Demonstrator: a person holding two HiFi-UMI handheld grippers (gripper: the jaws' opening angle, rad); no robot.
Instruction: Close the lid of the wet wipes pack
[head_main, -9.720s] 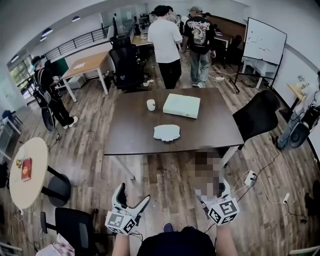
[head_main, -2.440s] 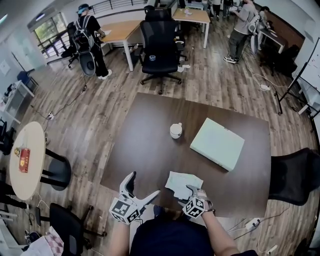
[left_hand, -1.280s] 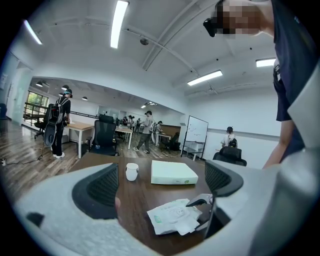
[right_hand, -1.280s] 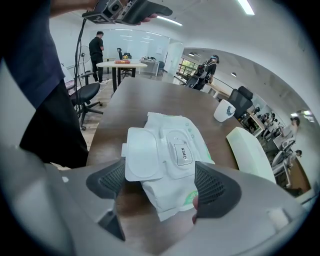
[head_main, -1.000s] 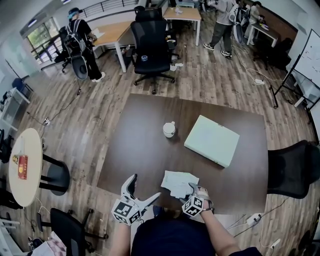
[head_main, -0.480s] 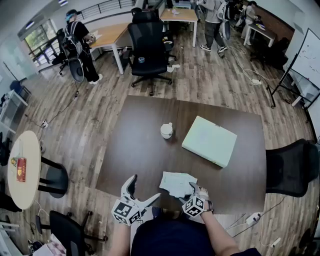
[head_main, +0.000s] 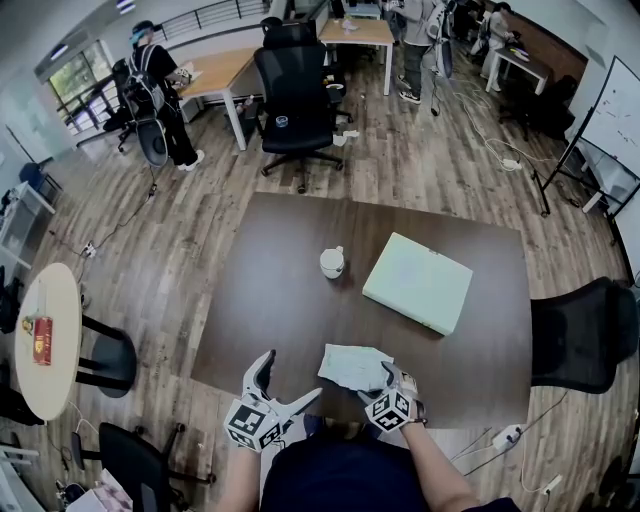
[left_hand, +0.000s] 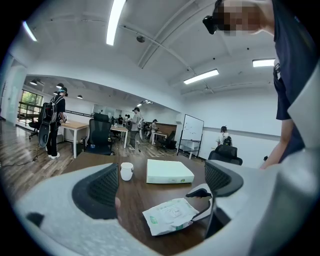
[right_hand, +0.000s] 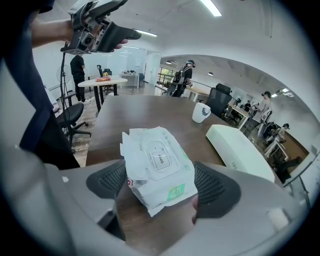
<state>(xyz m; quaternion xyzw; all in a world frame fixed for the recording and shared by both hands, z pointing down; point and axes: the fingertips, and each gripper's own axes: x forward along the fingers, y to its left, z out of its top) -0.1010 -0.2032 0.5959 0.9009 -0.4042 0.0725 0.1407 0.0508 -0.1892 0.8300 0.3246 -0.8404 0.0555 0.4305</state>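
Trouble starts with the soft wet wipes pack (right_hand: 160, 175). Your right gripper (right_hand: 160, 186) pinches its near end, a pad against each long side, and it lies close to the near edge of the table (head_main: 270, 310). Squeeze harder and the top will likely buckle, lifting the lid (right_hand: 159, 159) you want flat. The lid's left edge already looks raised, with white material crumpled beside it, though I cannot tell whether that is a wipe or the flap. If it is a wipe, pressing down may trap it under the seal.

Your left gripper (left_hand: 159, 185) hangs in the air to the left with its jaws spread and nothing between them. Bring it down off-centre and the pack may pivot in the right gripper's hold or slide toward the table edge. The white cup (head_main: 331, 262) and the pale green box (head_main: 417, 282) sit well apart from the pack, so they pose no hazard.

In the earliest frame you stand back from the table with both grippers far from the pack. Now you are at its edge, and over the last half second hardly anything has shifted.
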